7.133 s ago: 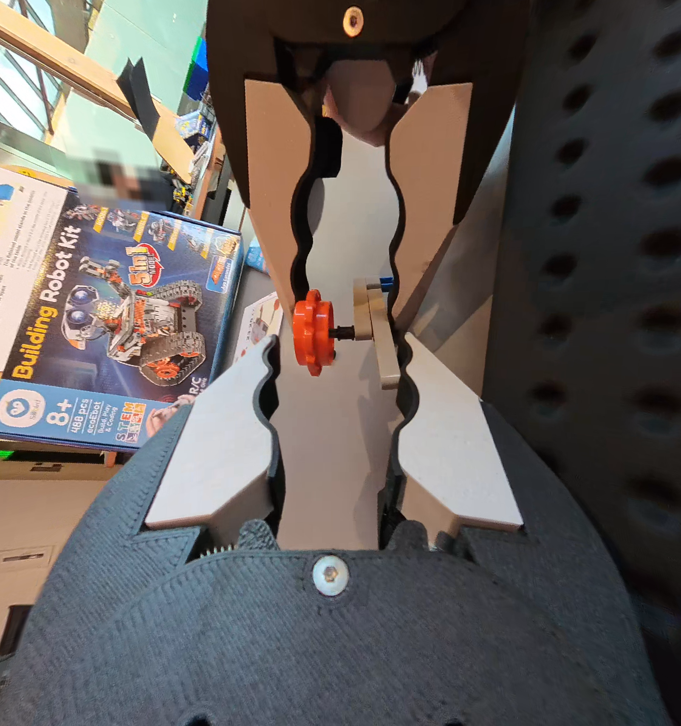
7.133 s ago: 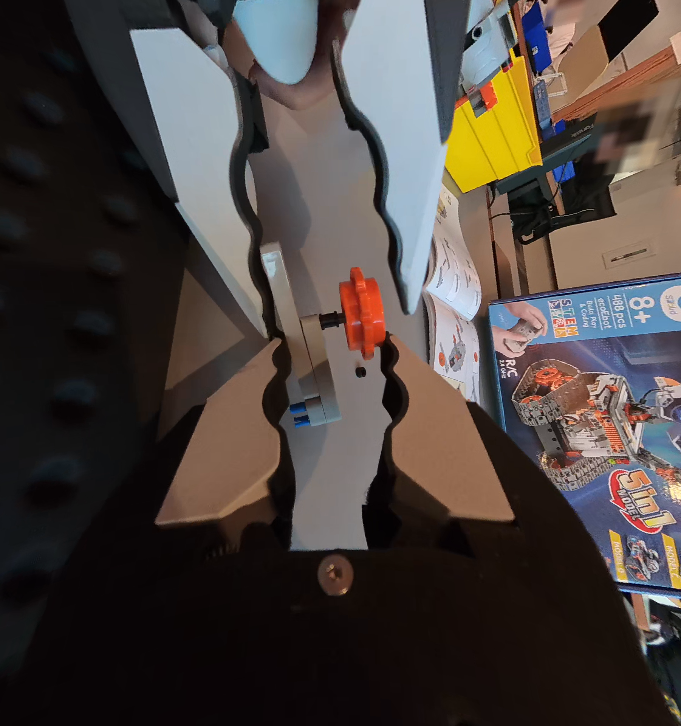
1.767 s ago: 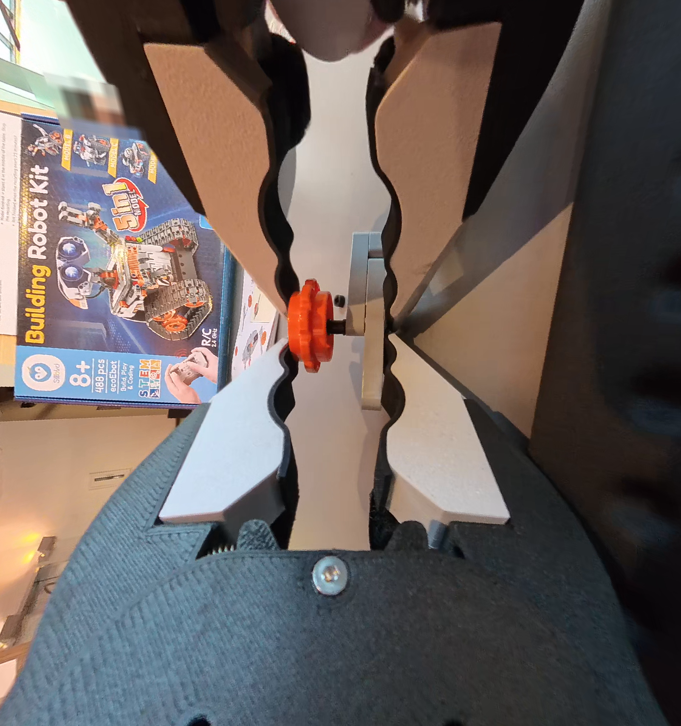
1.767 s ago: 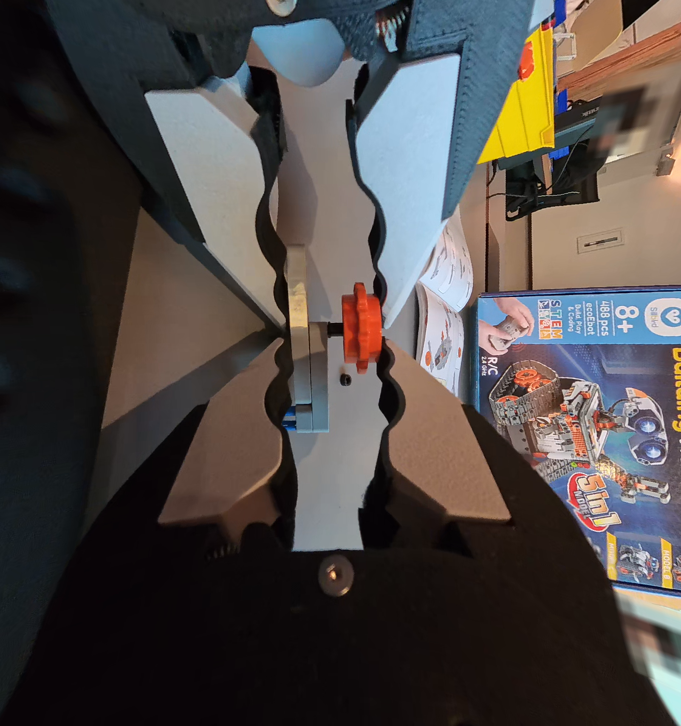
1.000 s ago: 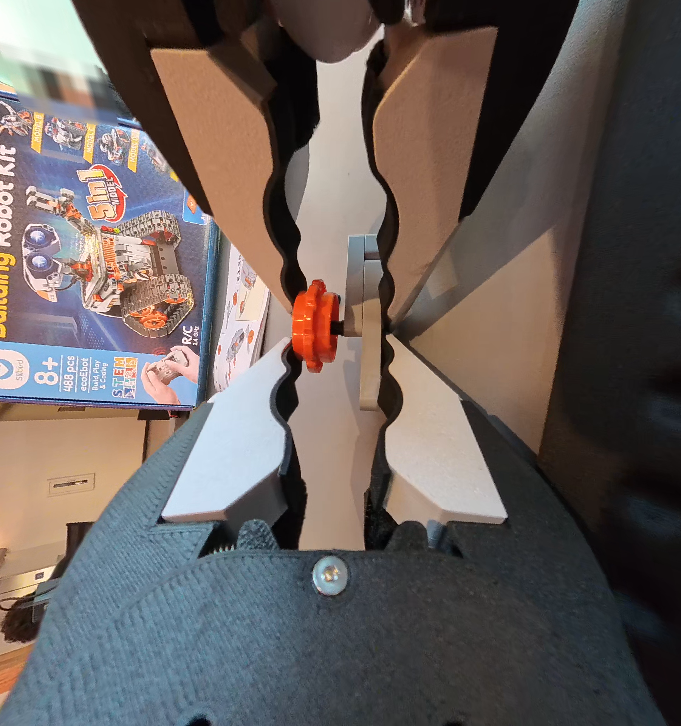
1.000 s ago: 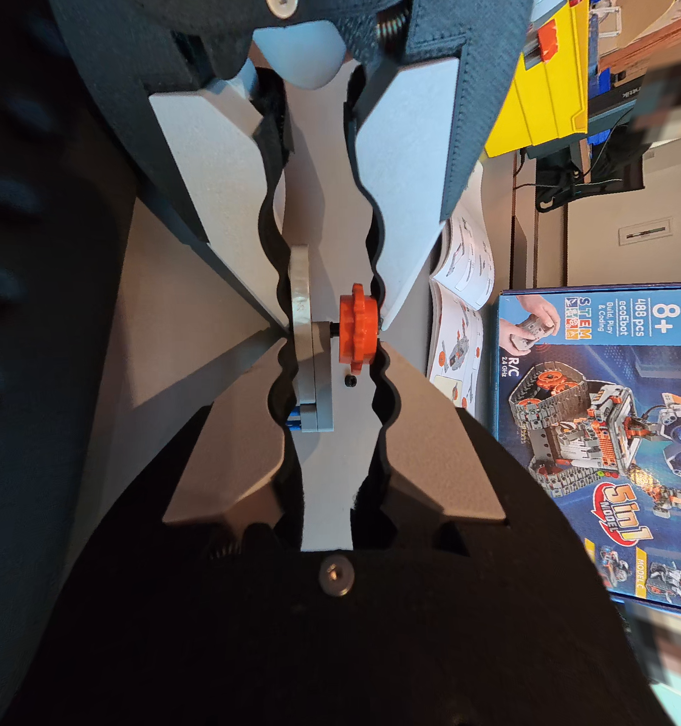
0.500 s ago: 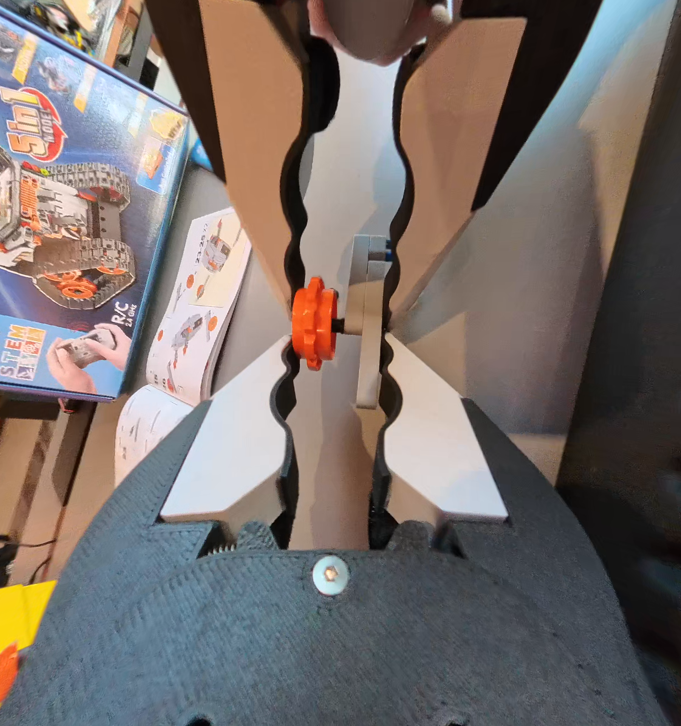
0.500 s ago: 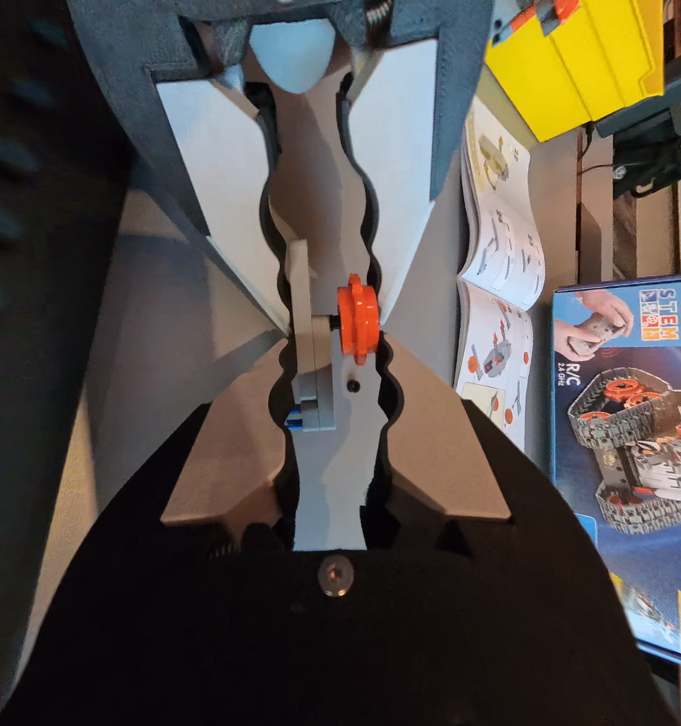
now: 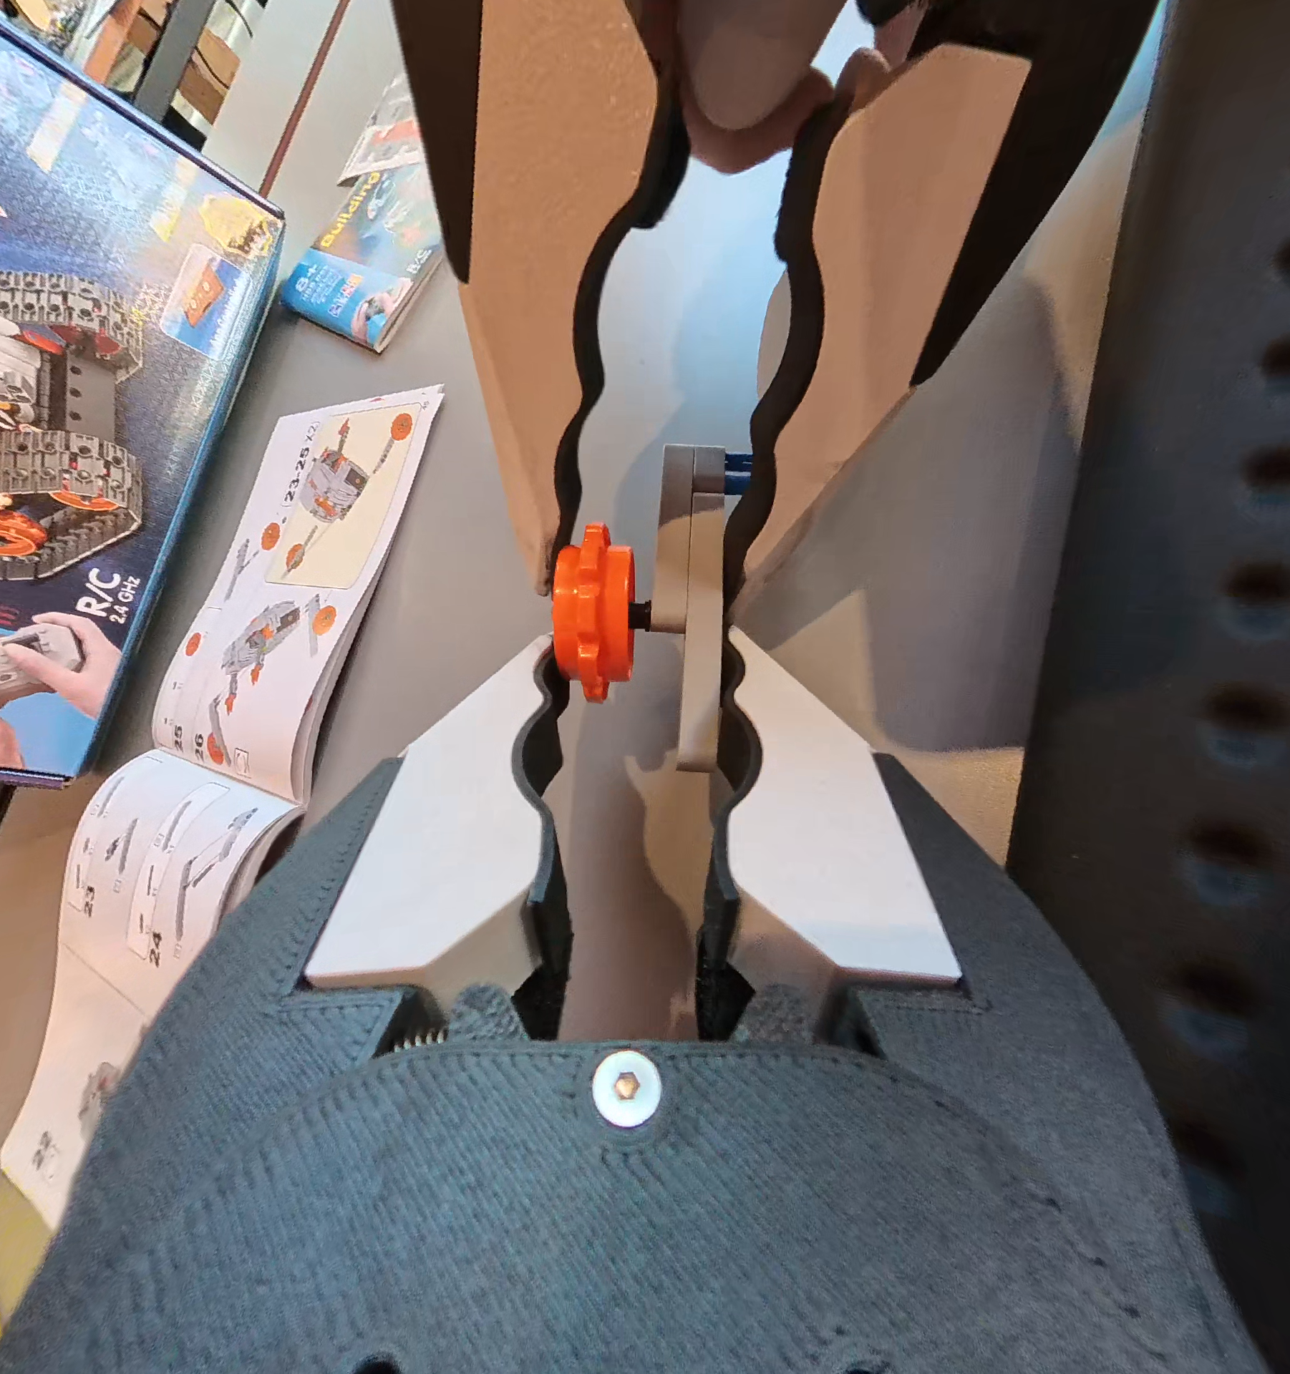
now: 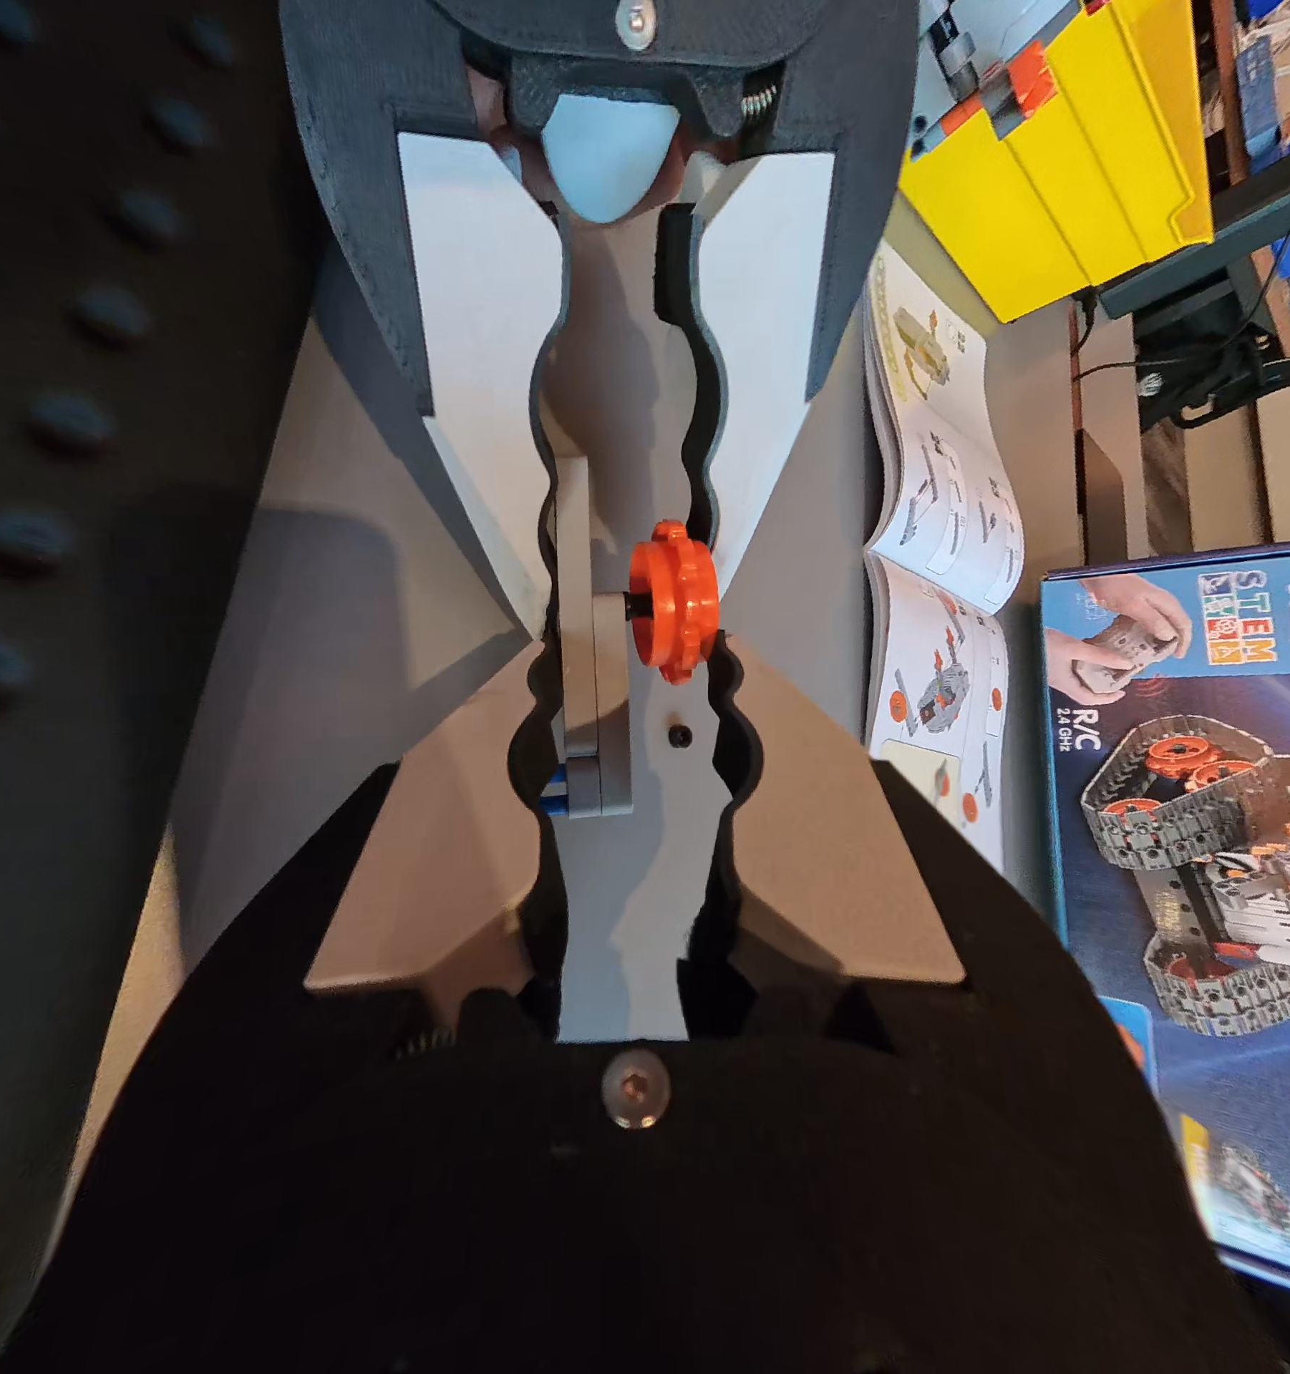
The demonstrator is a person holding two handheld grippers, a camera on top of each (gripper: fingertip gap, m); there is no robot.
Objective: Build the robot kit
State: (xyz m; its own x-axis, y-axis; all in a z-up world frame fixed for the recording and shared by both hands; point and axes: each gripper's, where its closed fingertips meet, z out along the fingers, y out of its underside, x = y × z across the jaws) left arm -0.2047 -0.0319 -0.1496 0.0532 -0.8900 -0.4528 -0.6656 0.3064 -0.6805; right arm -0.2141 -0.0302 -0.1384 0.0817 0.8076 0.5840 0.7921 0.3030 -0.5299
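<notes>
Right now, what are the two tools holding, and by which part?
Both tools, left tool and right tool, clamp one small assembly between them: fingertips press the orange gear on one side and the grey beams on the other.

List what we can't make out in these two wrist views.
Blue pins, right wrist view: mostly behind the gear assembly; count unclear.
Black speck, right wrist view: too small to identify.
Box, left wrist view: cut off by the left edge.
Yellow bin, right wrist view: contents hidden by its wall, top cut off.
Perforated panel, left wrist view: blurred, cut by the right edge.
</notes>
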